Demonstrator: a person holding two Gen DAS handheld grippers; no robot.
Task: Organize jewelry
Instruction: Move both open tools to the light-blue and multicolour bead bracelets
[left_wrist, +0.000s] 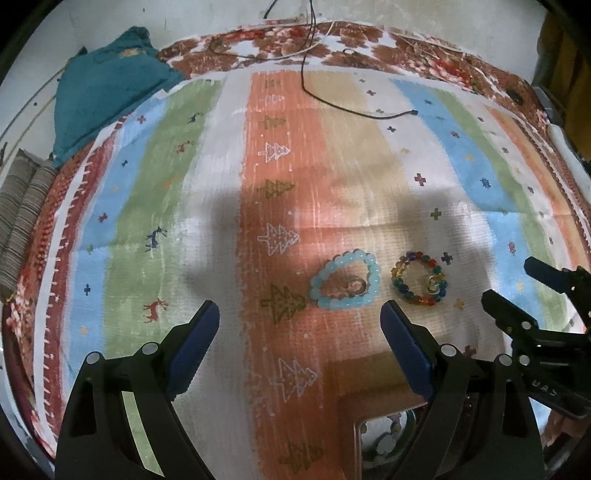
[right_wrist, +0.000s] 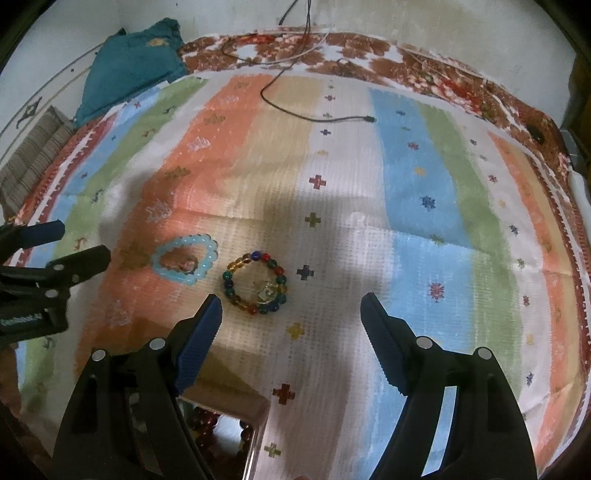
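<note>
While both grippers, left (left_wrist: 299, 321) and right (right_wrist: 291, 314), hover with jaws spread and empty, the blue bracelet (left_wrist: 345, 283) and multicolor bracelet (left_wrist: 420, 277) lie side by side on the striped cloth (left_wrist: 184, 206).

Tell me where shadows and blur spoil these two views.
Left wrist view: a broad shadow crosses the striped cloth and dims the light blue bracelet. Right wrist view: shadow covers the multicolored bracelet, the cloth looks soft, and the edges bow.
</note>
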